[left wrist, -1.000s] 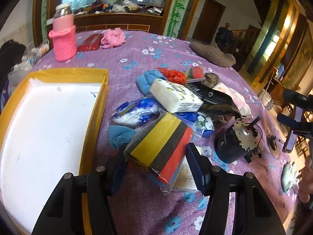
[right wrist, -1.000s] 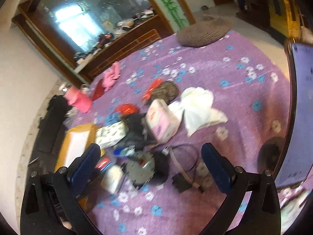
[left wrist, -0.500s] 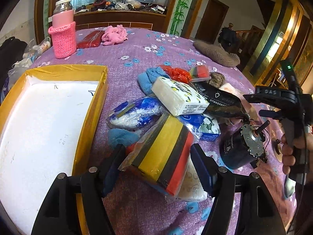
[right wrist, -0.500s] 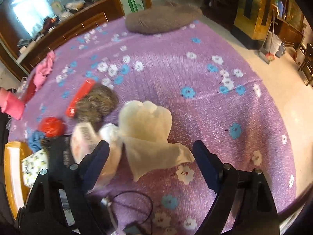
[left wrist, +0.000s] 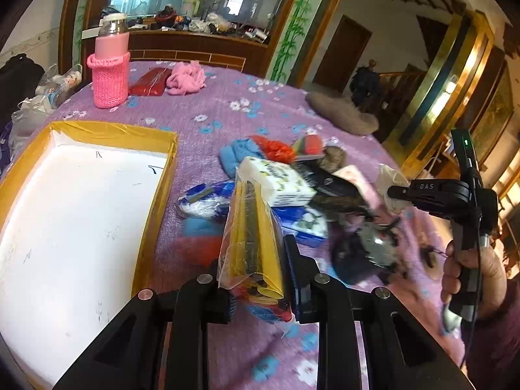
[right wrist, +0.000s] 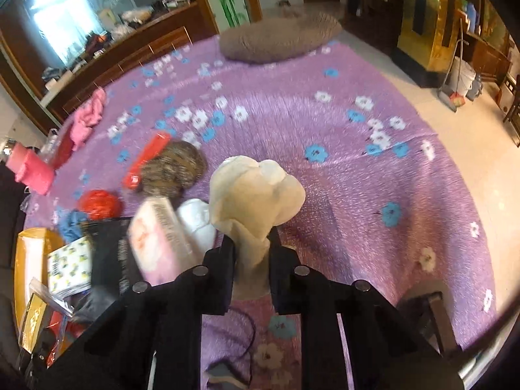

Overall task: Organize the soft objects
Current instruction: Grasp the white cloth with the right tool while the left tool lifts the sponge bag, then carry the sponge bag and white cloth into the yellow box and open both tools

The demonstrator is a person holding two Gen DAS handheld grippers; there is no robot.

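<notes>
Black hand-held gripper angled steeply downward

Table cover: purple woven cloth, matt, faintly ribbed, printed flowers. Tray: glossy yellow rim, matt white floor. Sponge pack: clear crinkled plastic film, shiny, over matt foam. Cream cloth: soft, matt, creased. Bottle sleeve, at 11 o'clock in the left wrist view: pink knit, rough. Tissue pack: smooth printed plastic wrap. Cushion: brown, fuzzy.
</notes>
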